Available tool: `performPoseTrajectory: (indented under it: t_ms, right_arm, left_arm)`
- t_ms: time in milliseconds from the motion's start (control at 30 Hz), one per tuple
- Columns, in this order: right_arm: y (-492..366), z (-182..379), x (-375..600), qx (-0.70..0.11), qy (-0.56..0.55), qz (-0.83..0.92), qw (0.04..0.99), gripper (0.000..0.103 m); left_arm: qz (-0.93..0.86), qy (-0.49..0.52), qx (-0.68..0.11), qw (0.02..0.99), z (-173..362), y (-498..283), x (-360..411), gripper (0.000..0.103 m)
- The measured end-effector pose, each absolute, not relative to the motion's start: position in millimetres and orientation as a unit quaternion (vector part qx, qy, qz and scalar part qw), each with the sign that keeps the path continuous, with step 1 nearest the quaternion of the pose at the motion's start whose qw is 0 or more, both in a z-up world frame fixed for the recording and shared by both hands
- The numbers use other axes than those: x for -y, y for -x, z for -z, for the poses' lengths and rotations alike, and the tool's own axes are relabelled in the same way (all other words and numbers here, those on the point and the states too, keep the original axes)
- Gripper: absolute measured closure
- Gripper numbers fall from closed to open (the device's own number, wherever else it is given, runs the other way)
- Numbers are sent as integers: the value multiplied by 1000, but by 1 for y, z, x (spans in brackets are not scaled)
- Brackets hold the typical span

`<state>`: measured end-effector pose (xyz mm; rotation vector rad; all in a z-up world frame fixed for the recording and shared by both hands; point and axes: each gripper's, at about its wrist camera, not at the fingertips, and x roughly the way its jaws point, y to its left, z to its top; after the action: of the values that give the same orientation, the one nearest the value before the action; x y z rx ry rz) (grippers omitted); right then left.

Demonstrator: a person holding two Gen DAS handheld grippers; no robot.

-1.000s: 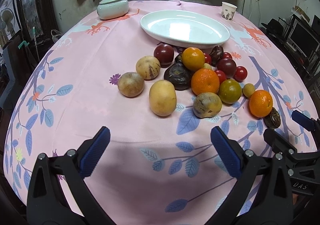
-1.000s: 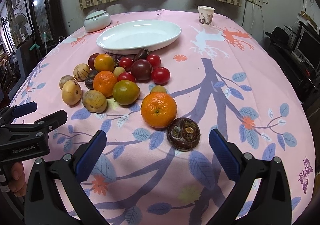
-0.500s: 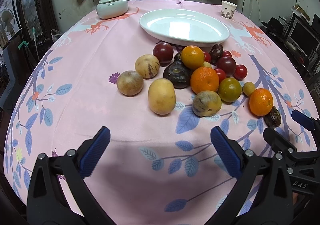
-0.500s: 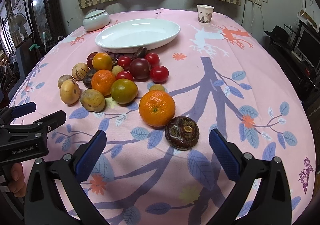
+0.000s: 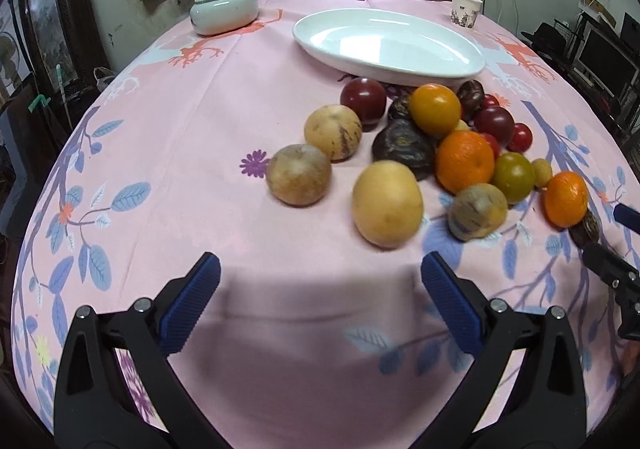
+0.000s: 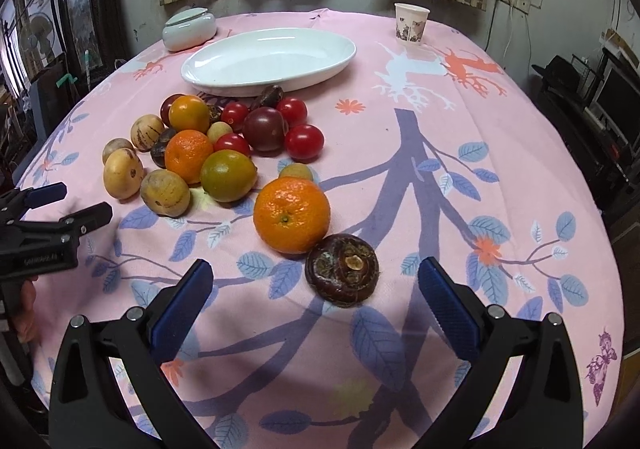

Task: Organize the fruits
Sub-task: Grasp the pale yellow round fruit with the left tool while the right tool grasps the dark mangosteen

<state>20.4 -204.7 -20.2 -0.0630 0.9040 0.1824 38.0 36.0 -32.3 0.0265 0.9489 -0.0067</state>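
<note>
fruit heap below the white oval dish [image 6: 268,61]
dish's long axis runs left-right; left gripper [image 5: 320,281] and right gripper [image 6: 314,281] both wide, empty.

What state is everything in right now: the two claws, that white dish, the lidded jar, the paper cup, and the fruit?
Left claw: open, holding nothing.
Right claw: open, holding nothing.
White dish: empty.
Jar: lid on.
Paper cup: upright; contents not visible.
Fruit: all loose on the tablecloth, none in the dish.
</note>
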Motion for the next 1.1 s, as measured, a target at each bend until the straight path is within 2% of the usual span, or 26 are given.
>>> performPoseTrajectory:
  t_ms: [233,300,333,433,500,533,567,600,733,767,867,933,967,1000,1033,1067,1100]
  right_arm:
    - [-30,22,213,-443,12,-97,891,1]
    - [-32,23,214,-444,6,-102,890,1]
    - [-32,23,216,-446,-2,-107,888,1]
    - [-32,23,217,-445,-15,-119,888,1]
    - [-32,23,218,-441,-20,-122,889,1]
    - [-32,23,218,-441,-21,-123,889,1]
    - [-32,23,219,-442,-21,-122,888,1]
    - [-32,23,219,-443,-22,-122,888,1]
    - [-30,23,219,-444,-15,-120,888,1]
    - [-30,23,219,-444,-13,-119,888,1]
    - [-30,22,220,-445,-6,-115,888,1]
    - [-29,22,221,-446,-2,-111,888,1]
    - [-29,22,221,-447,0,-109,888,1]
    - [-29,22,222,-448,1,-107,888,1]
    - [-29,22,221,-449,3,-106,887,1]
    - [-29,23,221,-450,5,-104,887,1]
    - [-29,23,221,-452,9,-100,887,1]
  left_arm:
    - [13,-31,-466,884,28,-56,-20,5]
    - [13,-28,-464,885,26,-58,-16,28]
    - [21,-23,-471,881,27,-59,-14,32]
    - [33,-11,-498,866,35,-65,-9,34]
    - [39,-1,-509,860,39,-67,-8,53]
    - [35,-1,-506,862,39,-68,-8,55]
    - [32,-1,-502,864,39,-69,-7,65]
    - [29,1,-501,865,39,-70,-8,68]
    - [27,17,-502,864,38,-75,-9,68]
    - [28,15,-502,864,38,-75,-8,65]
    - [28,8,-501,865,38,-76,-5,44]
    - [22,0,-492,870,35,-76,-3,43]
    - [20,-2,-489,872,34,-76,-3,43]
    - [19,1,-485,874,32,-77,-4,51]
    - [20,5,-483,876,32,-78,-5,64]
    - [17,6,-483,876,33,-80,-7,70]
    - [20,11,-481,876,33,-81,-9,70]
